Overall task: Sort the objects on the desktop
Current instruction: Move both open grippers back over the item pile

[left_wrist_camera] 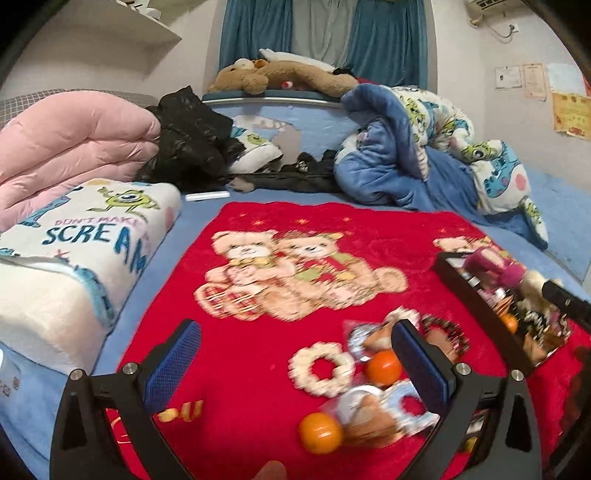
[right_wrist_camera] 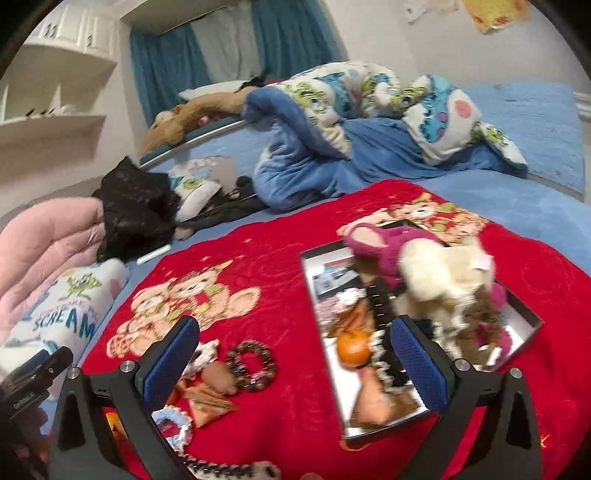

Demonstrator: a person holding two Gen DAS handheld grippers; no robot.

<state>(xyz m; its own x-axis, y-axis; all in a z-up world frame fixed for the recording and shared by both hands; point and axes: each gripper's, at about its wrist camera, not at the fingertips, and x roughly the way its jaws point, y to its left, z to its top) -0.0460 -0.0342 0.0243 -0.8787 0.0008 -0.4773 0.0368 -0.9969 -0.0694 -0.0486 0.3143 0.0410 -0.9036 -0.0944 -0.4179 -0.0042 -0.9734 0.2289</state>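
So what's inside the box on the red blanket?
The box holds a cream plush toy, a pink plush toy and an orange; what lies beneath them is covered.

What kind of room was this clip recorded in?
Most likely a bedroom: the work surface is a bed spread with a red teddy-bear blanket, with folded quilts alongside, a plush bear near the curtains.

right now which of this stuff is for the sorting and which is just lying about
For the job:
box, partly filled
oranges on the red blanket
white ring
dark bead bracelet
plush toys in the box

Just lying about:
pink quilt
black jacket
teddy bear
cartoon blanket
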